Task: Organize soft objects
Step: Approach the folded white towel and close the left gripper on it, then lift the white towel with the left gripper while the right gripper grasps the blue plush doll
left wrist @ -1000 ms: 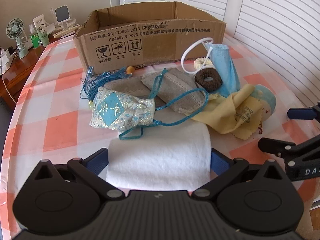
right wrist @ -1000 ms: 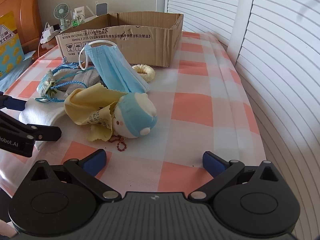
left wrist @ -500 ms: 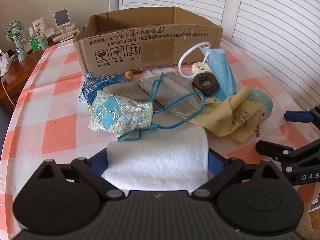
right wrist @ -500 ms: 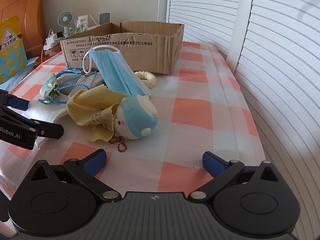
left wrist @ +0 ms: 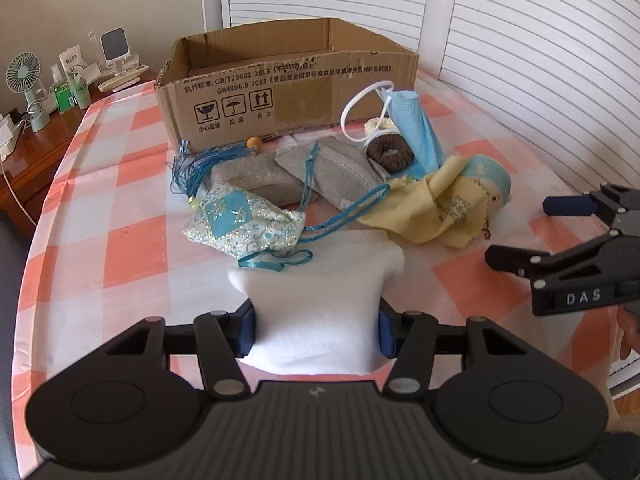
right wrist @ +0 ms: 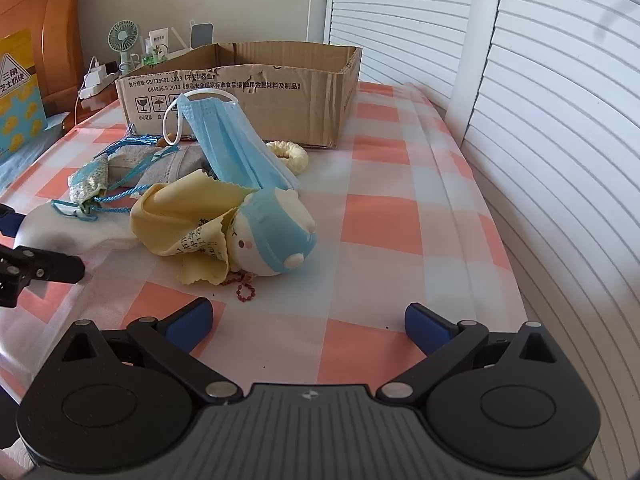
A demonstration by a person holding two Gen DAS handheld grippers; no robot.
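White fleece, a folded white cloth (left wrist: 320, 300), sits pinched between my left tongs (left wrist: 316, 330), whose jaws have just been closing and now press its two sides so it bunches between the blue pads (left wrist: 245, 332); it lies at the near edge of the checked counter (left wrist: 132, 248), just in front of the pile of soft things. My right tongs (right wrist: 308, 322) hang wide with nothing between them, over bare counter near the blue-capped plush toy (right wrist: 276, 236). I judge the step in hand is lifting this cloth and carrying it to the cardboard box (left wrist: 288, 84) at the back. To do it well I want to raise it straight up first, because the teal cord (left wrist: 276, 260) of the patterned pouch (left wrist: 244, 228) lies across the cloth's far edge and may drag the pouch along. A cloth this soft will sag and unfold, so I would hold the squeeze firm and clear the box's front wall with room to spare. The yellow cloth (left wrist: 432, 212) and face mask (left wrist: 416, 128) lie just beside the path; I would pass above them
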